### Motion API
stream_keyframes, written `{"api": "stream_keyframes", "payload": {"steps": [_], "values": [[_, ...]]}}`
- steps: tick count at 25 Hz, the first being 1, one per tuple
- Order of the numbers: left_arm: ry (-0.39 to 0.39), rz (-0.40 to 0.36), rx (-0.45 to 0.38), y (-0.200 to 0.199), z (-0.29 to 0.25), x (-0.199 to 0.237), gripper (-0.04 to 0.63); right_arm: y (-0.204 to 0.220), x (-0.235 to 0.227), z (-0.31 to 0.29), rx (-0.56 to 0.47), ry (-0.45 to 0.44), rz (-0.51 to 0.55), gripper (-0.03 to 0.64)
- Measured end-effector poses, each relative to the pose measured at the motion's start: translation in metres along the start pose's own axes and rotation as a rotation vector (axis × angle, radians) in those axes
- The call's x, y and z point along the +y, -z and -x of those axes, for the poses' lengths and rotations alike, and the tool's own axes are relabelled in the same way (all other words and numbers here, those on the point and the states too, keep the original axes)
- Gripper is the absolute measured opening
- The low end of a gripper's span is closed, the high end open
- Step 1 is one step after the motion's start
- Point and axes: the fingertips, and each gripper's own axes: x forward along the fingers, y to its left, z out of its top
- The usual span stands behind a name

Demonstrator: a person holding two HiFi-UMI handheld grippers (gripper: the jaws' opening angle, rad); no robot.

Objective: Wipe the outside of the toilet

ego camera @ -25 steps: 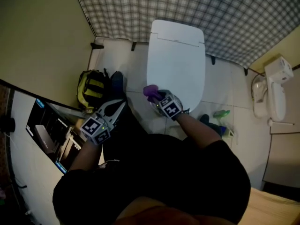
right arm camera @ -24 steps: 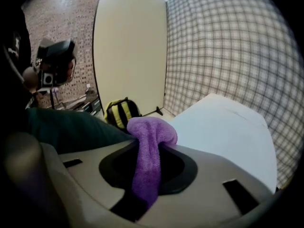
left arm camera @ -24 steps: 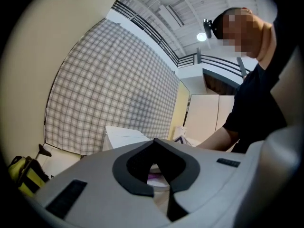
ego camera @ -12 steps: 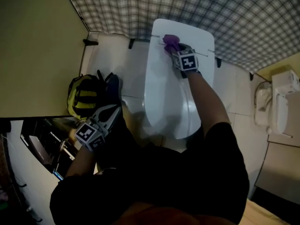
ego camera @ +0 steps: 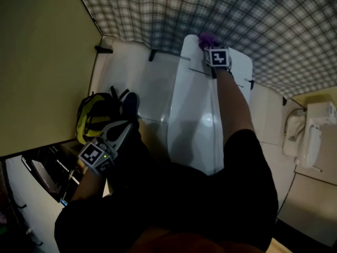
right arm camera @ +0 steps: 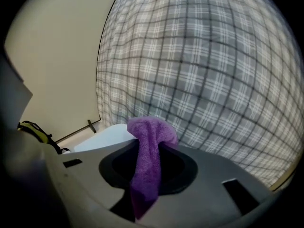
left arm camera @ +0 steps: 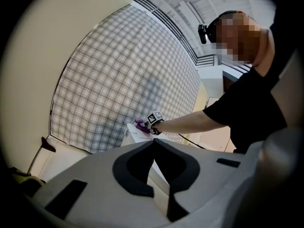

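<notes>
The right gripper (ego camera: 209, 44) is clamped on the purple cloth (ego camera: 206, 37), which it holds at the far back end of the toilet (ego camera: 196, 115), just beside the plaid wall (ego camera: 158, 15). The toilet's long axis runs from there toward the person, so I'd guess the next stroke pulls that way. The left gripper (ego camera: 122, 128), its jaws together on nothing, hangs well apart near a yellow bag (ego camera: 95, 115). I can't read any brand or writing.

The person wears a black short-sleeved shirt (ego camera: 247, 162). The left gripper (ego camera: 124, 126) and right gripper (ego camera: 207, 45) are grey, each with a black-and-white marker cube.
</notes>
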Motion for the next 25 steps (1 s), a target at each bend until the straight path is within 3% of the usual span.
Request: {"api": "stream_keyframes", "payload": {"steps": [6, 12, 15, 25], "values": [[0.007, 0.022, 0.017, -0.007, -0.021, 0.025, 0.003, -0.012, -0.009, -0.039, -0.006, 0.009, 0.03, 0.098], [0.029, 0.026, 0.038, -0.002, -0.035, 0.024, 0.003, -0.011, 0.002, -0.035, 0.009, -0.022, 0.039, 0.097], [0.045, 0.009, 0.029, -0.005, -0.029, 0.003, 0.004, 0.015, 0.02, -0.011, 0.051, -0.046, 0.024, 0.097], [0.096, -0.098, -0.037, -0.016, 0.035, -0.092, 0.003, 0.129, 0.111, 0.128, 0.046, -0.069, 0.134, 0.094]]}}
